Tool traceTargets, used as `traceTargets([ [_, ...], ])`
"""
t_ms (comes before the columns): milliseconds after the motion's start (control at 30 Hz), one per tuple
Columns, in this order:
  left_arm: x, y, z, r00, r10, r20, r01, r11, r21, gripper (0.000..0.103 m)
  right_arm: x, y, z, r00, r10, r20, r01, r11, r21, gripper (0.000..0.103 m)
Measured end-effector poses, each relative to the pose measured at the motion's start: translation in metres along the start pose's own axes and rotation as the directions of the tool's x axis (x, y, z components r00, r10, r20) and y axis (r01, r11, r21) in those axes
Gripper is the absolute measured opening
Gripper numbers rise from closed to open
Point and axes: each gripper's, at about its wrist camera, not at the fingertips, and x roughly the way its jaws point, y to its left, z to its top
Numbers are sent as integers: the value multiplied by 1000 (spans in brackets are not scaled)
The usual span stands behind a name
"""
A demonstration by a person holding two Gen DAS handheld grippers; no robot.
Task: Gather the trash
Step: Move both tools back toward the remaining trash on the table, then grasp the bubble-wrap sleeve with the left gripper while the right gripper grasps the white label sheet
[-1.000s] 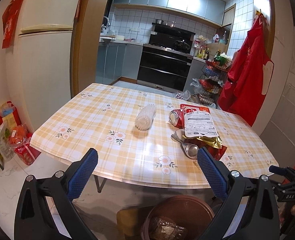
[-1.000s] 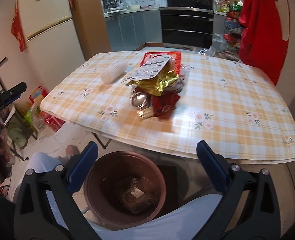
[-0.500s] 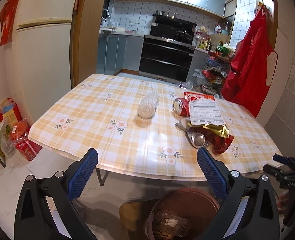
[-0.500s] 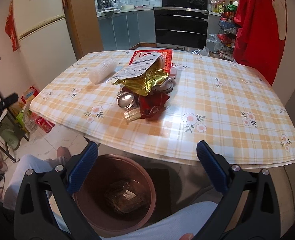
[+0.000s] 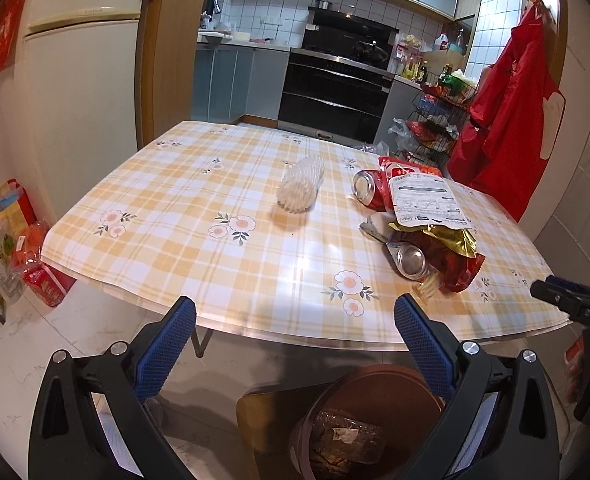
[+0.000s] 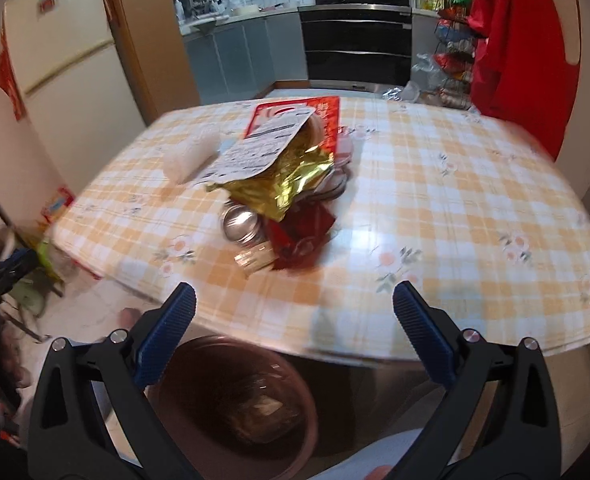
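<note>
A trash pile lies on the checked table (image 5: 183, 216): a white-labelled snack bag (image 5: 427, 202), gold foil (image 5: 451, 240), a red wrapper (image 5: 461, 272), a silver can (image 5: 411, 260) and a red can (image 5: 369, 186). A white stack of paper cups (image 5: 302, 188) lies apart to the left. The pile also shows in the right wrist view (image 6: 283, 184). A brown bin (image 5: 367, 420) with a wrapper inside stands on the floor below the table's near edge. My left gripper (image 5: 295, 344) is open and empty, short of the table. My right gripper (image 6: 295, 340) is open and empty above the bin (image 6: 235, 404).
A fridge (image 5: 79, 80) stands left, with bags (image 5: 11, 248) on the floor beside it. A red apron (image 5: 511, 120) hangs at right, next to a wire rack (image 5: 435, 128). A kitchen with an oven (image 5: 335, 96) lies beyond the table. A yellow stool (image 5: 259, 420) sits by the bin.
Both grippers have risen and tilted a little, staying open. The right wrist view has moved closer to the trash pile and is blurred by motion.
</note>
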Motion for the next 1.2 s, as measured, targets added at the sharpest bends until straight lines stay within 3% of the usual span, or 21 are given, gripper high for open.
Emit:
traceTargets([
  [233,13,4,5,1000,-2,-5,2,1000,-1,97,19,3,33,1000,-15,-1,15,1000,-15,97],
  [433,30,12,7,1000,-11,-28,10,1000,-19,97,42,10,65,999,41,9,-41,998,-43,96],
  [500,36,14,7,999,-23,-37,22,999,-30,97,53,16,72,999,51,1,-51,997,-66,81],
  [533,39,16,7,999,-26,-40,25,999,-32,97,59,18,75,998,57,-7,-58,996,-69,79],
  [733,66,21,18,995,-50,-82,47,998,-36,92,100,14,103,992,124,-16,-124,992,18,72],
  [933,109,20,67,993,-95,-68,94,995,-10,90,139,8,126,990,135,-42,-133,990,56,68],
  [967,117,19,75,994,-94,-60,94,996,2,88,147,7,129,988,140,-57,-136,988,66,62],
  [1000,125,18,82,994,-90,-55,91,996,14,87,151,5,130,987,147,-66,-142,987,75,49],
  [1067,146,15,98,995,-83,-62,86,995,48,85,158,0,132,981,178,-81,-169,979,112,39],
  [1200,173,10,112,992,-87,-90,95,992,88,82,148,-8,134,975,222,-32,-214,965,154,16],
])
